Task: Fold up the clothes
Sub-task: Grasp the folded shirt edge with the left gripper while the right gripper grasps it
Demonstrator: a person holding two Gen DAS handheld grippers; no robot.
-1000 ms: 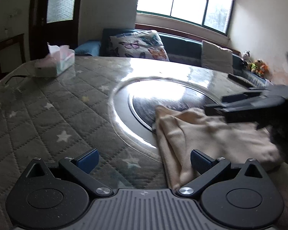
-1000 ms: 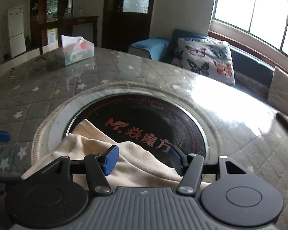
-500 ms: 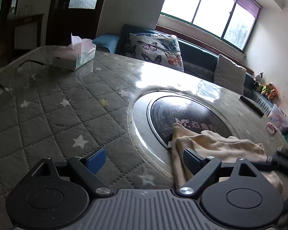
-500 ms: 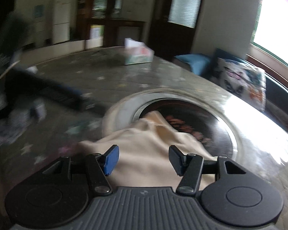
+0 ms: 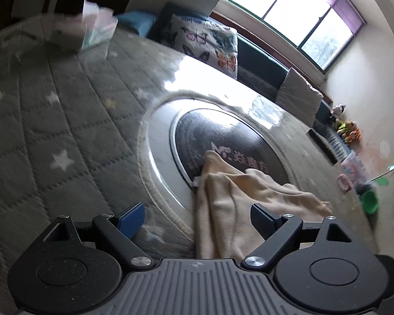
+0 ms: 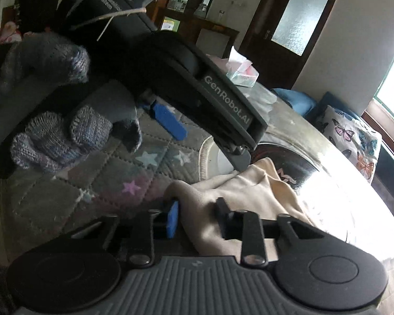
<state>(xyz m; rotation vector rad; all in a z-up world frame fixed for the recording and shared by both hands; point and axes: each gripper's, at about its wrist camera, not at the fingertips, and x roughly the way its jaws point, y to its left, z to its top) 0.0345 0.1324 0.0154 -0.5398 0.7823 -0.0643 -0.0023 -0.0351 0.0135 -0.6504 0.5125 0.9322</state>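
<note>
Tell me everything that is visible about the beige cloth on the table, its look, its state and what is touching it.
The beige soft cloth looks like fleece or thin knit, plain, with no print. It lies crumpled with loose folds, not yet neatly folded. It rests partly on the dark round centre plate with red lettering and partly on the grey quilted star-pattern table cover. The right gripper has a bunched edge between its fingers; the left gripper is open above its near side.
</note>
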